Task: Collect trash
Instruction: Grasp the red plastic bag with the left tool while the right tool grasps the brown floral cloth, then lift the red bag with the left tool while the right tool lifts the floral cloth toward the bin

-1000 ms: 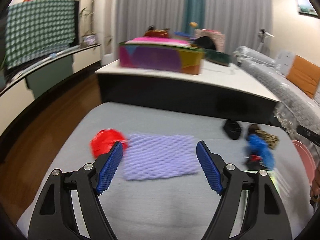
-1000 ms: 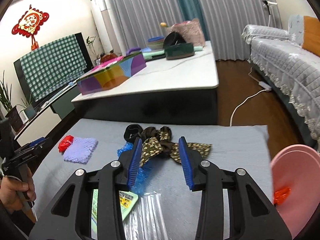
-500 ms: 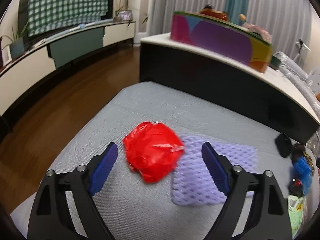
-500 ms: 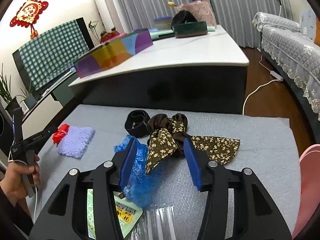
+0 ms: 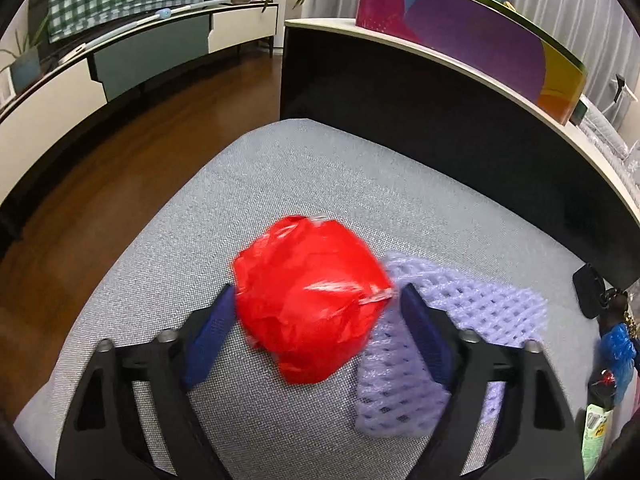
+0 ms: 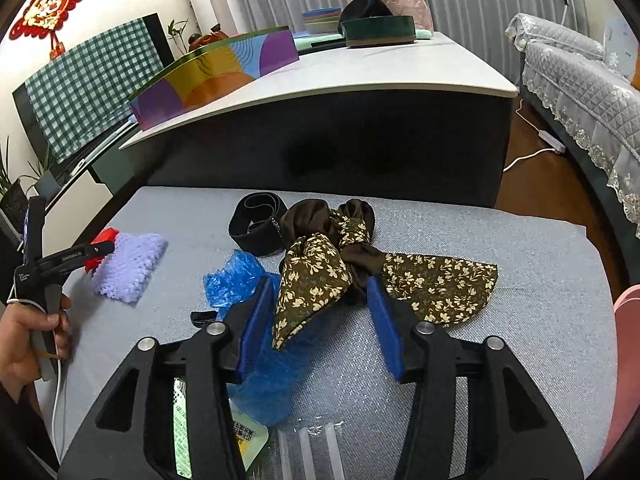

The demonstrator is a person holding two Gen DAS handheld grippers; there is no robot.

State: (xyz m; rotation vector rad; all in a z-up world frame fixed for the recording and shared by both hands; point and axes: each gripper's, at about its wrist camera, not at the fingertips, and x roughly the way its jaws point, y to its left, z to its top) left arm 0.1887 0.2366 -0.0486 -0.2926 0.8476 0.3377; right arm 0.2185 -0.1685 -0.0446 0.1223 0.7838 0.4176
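Note:
A crumpled red plastic wrapper [image 5: 310,300] lies on the grey mat, between the fingers of my left gripper [image 5: 316,296], whose jaws are open around it and close to its sides. A purple foam net [image 5: 448,332] lies against the wrapper's right side, partly under the right finger. In the right wrist view my right gripper [image 6: 320,292] is open above a brown floral scarf [image 6: 320,268], with a blue plastic bag [image 6: 236,280] by its left finger. The red wrapper [image 6: 105,237] and the left gripper [image 6: 102,250] show far left there.
A black band [image 6: 256,220] lies behind the scarf. A green label packet [image 6: 180,432] and clear plastic [image 6: 308,452] lie near the front edge. A pink bowl [image 6: 624,344] stands at the right. A dark table [image 6: 340,128] with a colourful box [image 6: 216,68] stands behind the mat.
My left gripper has moved forward and down, so the red wrapper now sits between its fingers. My right gripper has come lower and closer over the floral scarf.

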